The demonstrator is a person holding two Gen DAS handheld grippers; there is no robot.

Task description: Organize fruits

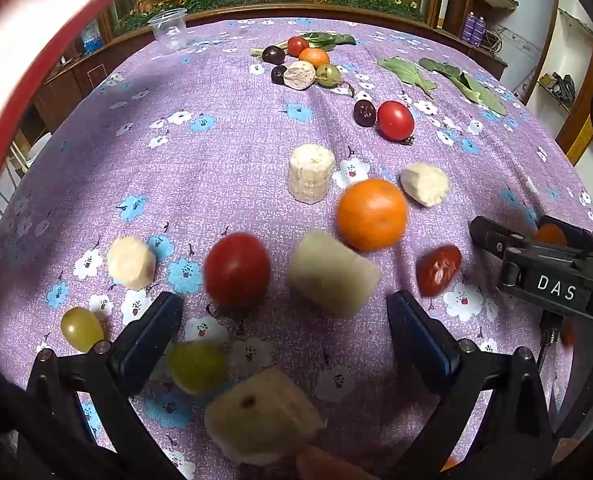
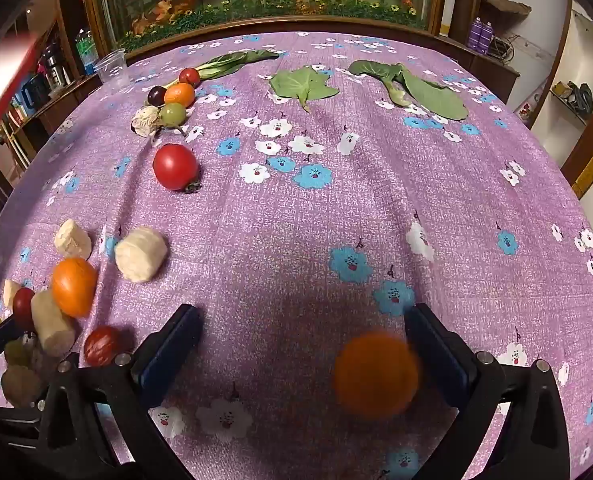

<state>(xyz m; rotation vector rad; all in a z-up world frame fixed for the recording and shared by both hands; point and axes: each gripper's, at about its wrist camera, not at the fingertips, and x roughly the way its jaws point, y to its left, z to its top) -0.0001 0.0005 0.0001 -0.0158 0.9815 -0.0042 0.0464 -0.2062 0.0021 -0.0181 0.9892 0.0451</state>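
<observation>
On the left of the purple flowered tablecloth (image 1: 232,168), the left gripper (image 1: 284,314) stands with its jaws wide, holding nothing. Its own camera shows a green grape (image 1: 81,329) outside the left finger, a second grape (image 1: 197,366) blurred just inside it, and a pale chunk (image 1: 130,262) beyond. Between the fingers lie a red tomato (image 1: 237,269) and a pale cylinder (image 1: 332,273) on its side, with a tan block (image 1: 262,420) nearest the lens. Behind them sit an upright corn-like piece (image 1: 311,173) and an orange (image 1: 372,214); a red date-like fruit (image 1: 439,270) lies past the right finger.

The right wrist view sees this cluster only as a crowded edge on its far left, but it alone shows the right gripper (image 2: 303,334) from behind: jaws wide, and a blurred orange ball (image 2: 376,374) sitting just inside the right finger, whether touching cannot be told. It also shows three green leaves (image 2: 304,84) plainly along the far side, beside a small far heap of fruit (image 2: 172,106) and a lone tomato (image 2: 175,167).
</observation>
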